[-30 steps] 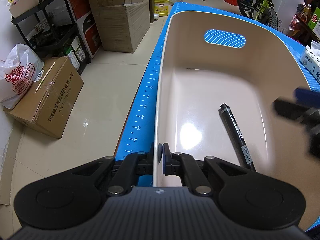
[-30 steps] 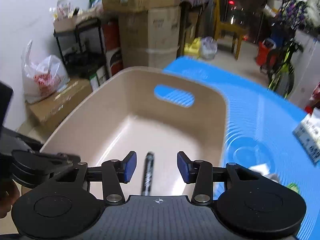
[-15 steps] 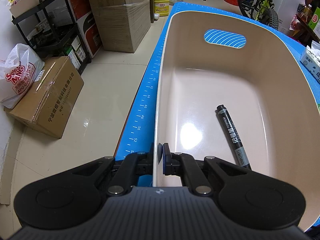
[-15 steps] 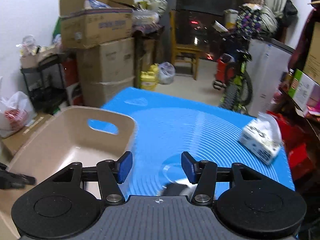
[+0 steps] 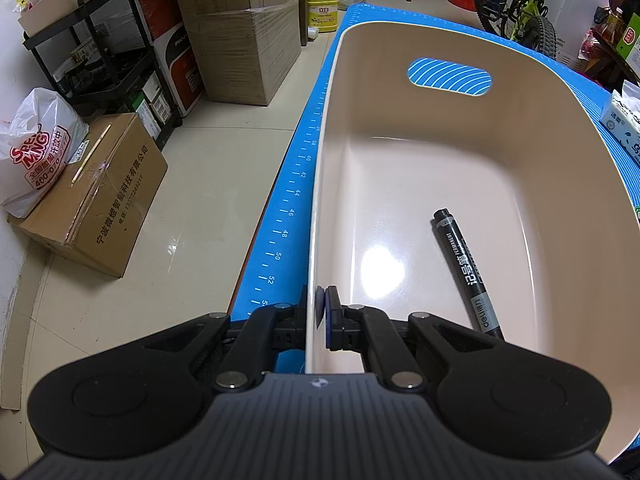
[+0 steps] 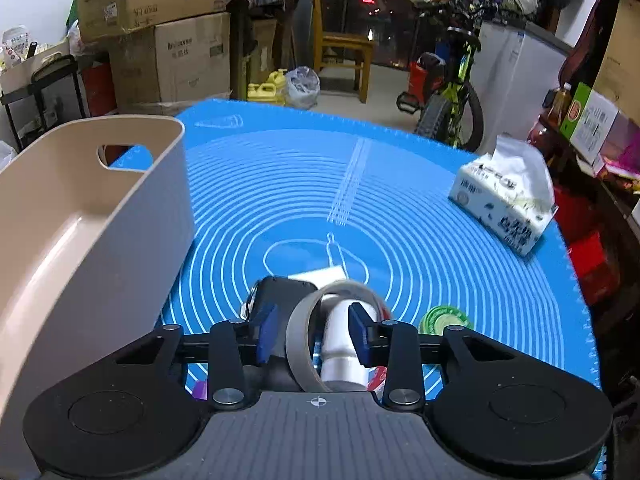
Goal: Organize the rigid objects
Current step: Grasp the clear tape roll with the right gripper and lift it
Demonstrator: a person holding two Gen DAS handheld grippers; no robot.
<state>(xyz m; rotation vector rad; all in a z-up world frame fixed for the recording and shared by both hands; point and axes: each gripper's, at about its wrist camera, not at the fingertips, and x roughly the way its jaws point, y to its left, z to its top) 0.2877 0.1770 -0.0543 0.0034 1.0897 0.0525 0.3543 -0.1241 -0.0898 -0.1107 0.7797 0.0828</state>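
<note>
A beige plastic bin (image 5: pixel 420 152) stands on the blue mat, with a black permanent marker (image 5: pixel 466 272) lying on its floor. My left gripper (image 5: pixel 322 314) is shut on the bin's near-left wall. In the right wrist view the bin (image 6: pixel 80 220) is on the left. My right gripper (image 6: pixel 312 332) is open, low over a pile on the mat: a tape roll (image 6: pixel 304 332) and a white tube (image 6: pixel 344 344) lie between the fingers, a black object (image 6: pixel 280 290) just beyond. A green round lid (image 6: pixel 444 318) lies to the right.
A tissue pack (image 6: pixel 504 200) sits at the mat's far right; it also shows in the left wrist view (image 5: pixel 624 120). The mat's left edge (image 5: pixel 288 208) drops to the floor with cardboard boxes (image 5: pixel 92 192). A bicycle (image 6: pixel 448 96) stands beyond the table.
My right gripper has swung out of the bin to the right and come down over the pile of objects on the mat. The left gripper and the marker have stayed put.
</note>
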